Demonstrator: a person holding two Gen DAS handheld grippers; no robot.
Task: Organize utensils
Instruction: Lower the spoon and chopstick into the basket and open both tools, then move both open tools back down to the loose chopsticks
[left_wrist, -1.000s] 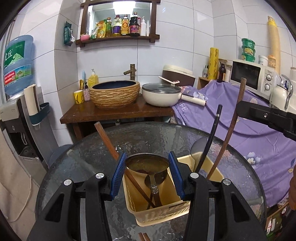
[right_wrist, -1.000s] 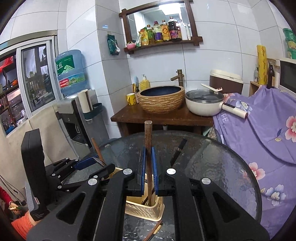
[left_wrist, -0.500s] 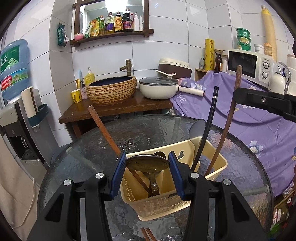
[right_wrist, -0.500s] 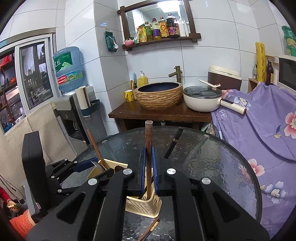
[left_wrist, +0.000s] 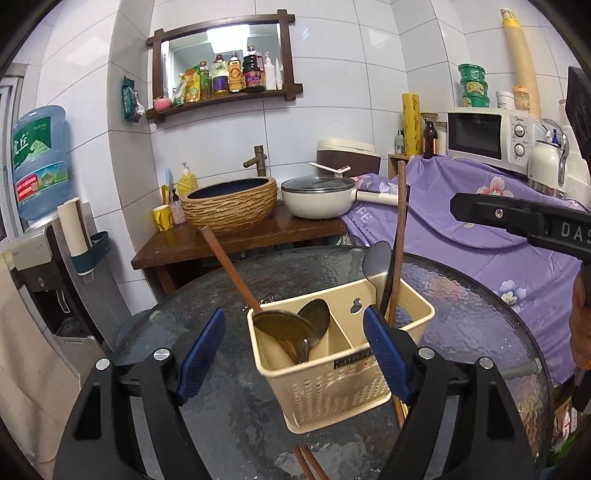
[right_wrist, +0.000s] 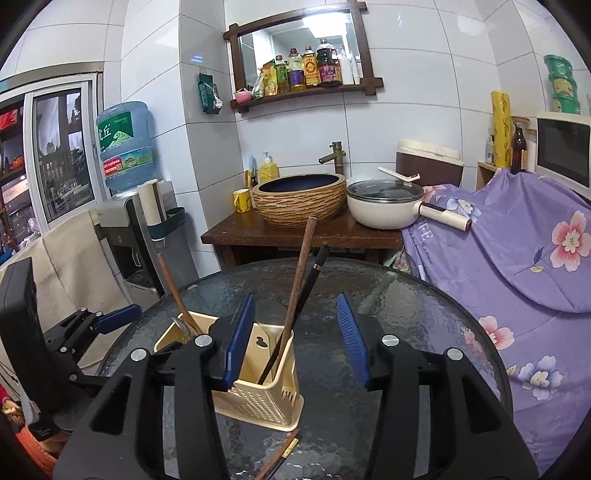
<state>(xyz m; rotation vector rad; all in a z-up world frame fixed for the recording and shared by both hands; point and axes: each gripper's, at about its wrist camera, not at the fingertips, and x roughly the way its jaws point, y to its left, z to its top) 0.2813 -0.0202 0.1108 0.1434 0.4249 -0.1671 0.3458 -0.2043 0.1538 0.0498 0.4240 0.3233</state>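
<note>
Both my grippers, left gripper (left_wrist: 293, 356) and right gripper (right_wrist: 297, 338), have just been opening and hold nothing; next I should back away gently, keeping the basket (left_wrist: 343, 391) upright.

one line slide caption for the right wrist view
Open right gripper behind a cream plastic utensil caddy holding wooden and black handles, on a round glass table.

Cream perforated utensil caddy (left_wrist: 340, 354), brown wooden handles (right_wrist: 295, 280), black ladle (left_wrist: 376, 258), dark textured glass table (left_wrist: 461, 314), blue ribbed pads (right_wrist: 240, 339), purple floral cloth (right_wrist: 517, 251), white tiles (left_wrist: 332, 55).
</note>
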